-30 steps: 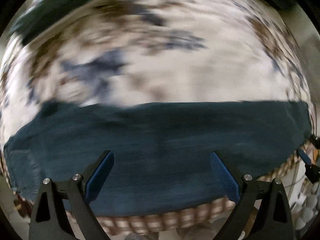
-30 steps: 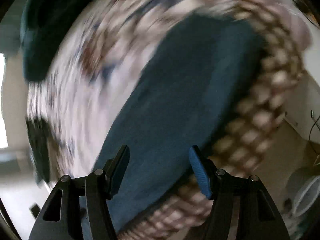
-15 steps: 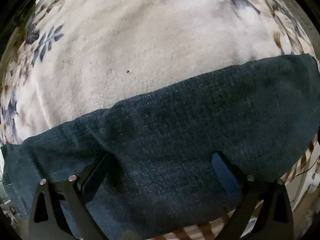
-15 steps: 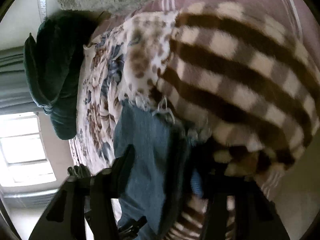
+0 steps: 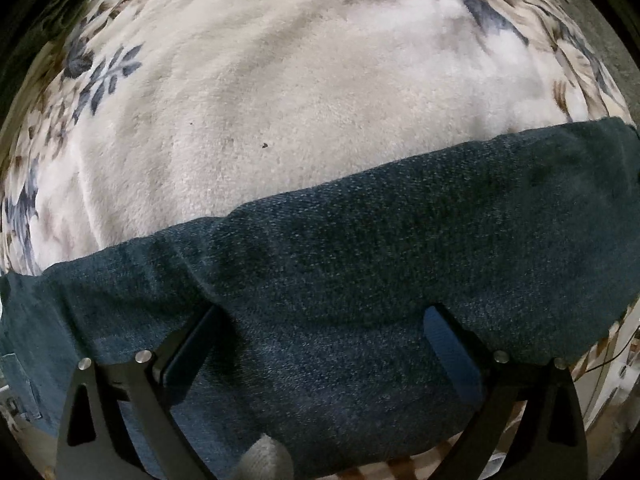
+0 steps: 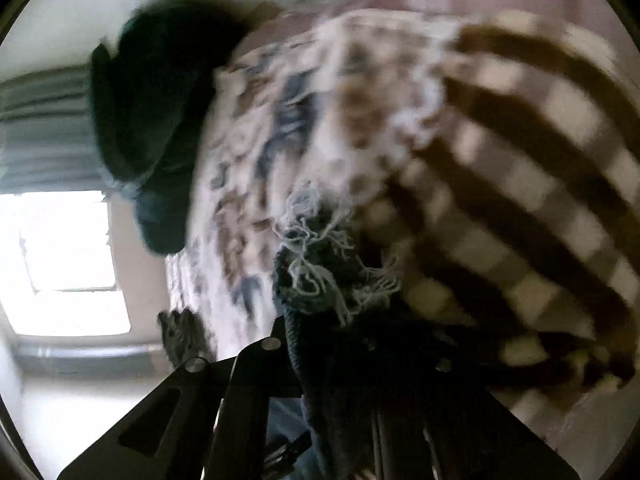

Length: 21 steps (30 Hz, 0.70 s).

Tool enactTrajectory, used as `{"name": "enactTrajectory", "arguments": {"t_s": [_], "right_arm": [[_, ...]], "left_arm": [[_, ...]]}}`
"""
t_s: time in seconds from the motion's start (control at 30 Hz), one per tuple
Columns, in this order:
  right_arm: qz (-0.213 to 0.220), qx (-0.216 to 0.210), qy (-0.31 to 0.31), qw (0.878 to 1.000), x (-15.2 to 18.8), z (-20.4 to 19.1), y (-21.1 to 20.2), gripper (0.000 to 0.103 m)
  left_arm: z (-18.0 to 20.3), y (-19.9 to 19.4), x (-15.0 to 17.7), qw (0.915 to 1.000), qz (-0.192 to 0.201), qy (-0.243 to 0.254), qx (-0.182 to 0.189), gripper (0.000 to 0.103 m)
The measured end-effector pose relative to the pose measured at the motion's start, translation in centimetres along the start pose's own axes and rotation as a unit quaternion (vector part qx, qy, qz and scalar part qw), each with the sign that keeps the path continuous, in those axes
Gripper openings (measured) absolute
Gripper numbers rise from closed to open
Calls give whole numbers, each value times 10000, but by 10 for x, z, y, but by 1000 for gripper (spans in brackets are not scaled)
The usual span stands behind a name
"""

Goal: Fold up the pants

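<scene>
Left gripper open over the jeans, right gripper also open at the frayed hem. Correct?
Not quite. The left gripper is open over the jeans, but the right wrist view shows the right gripper shut on the frayed hem.

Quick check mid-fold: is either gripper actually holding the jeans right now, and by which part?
The right gripper is shut on the jeans' frayed hem end. The left gripper is open, fingers pressed into the denim, gripping nothing.

The left gripper (image 5: 322,318) has black angular arms with silver screws. Its fingers (image 5: 450,346) carry blue pads.
</scene>
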State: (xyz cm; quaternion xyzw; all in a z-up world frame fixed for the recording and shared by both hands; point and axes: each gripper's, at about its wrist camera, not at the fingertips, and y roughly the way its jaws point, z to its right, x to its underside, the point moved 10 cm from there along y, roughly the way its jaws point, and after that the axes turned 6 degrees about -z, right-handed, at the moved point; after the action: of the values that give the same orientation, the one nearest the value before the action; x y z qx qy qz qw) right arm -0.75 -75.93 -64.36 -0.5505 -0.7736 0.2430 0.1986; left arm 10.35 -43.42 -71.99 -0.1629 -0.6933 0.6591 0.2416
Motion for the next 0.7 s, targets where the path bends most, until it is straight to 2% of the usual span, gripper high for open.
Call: {"name": "enactTrajectory", "arguments": {"t_s": [0.03, 0.13, 0.2, 0.27, 0.3, 0.37, 0.47, 0.6, 0.7], "right_arm": [[-59, 43, -37, 10000, 3, 1, 3, 15], [-269, -84, 237, 9993, 8, 13, 20, 31], [-458, 23, 258, 9986, 10, 16, 39, 31], [-427, 204, 108, 9988, 8, 12, 53, 31], [-402, 260, 91, 9988, 8, 10, 56, 30], [-276, 338, 114, 9990, 6, 4, 56, 10], [-64, 487, 57, 9988, 9, -9, 46, 8], [100, 642, -376, 9972, 26, -50, 31, 8], [73, 618, -678, 9958, 49, -92, 31, 8]], "left_arm": [[1, -1, -2, 10000, -33, -19, -4, 103], [-1, -2, -13, 9999, -90, -50, -7, 103], [-1, -4, -15, 9999, -125, -61, -7, 103], [-2, -3, -19, 9999, -149, -45, -8, 103], [-3, -5, -20, 9998, -164, -69, 18, 103], [-8, -10, -24, 9998, -127, -155, 60, 103], [-34, -22, -21, 9984, -110, -502, -245, 103], [-86, -38, -7, 9917, -147, -1268, -166, 103], [-131, -44, 11, 9835, -237, -1791, -77, 103]]}}
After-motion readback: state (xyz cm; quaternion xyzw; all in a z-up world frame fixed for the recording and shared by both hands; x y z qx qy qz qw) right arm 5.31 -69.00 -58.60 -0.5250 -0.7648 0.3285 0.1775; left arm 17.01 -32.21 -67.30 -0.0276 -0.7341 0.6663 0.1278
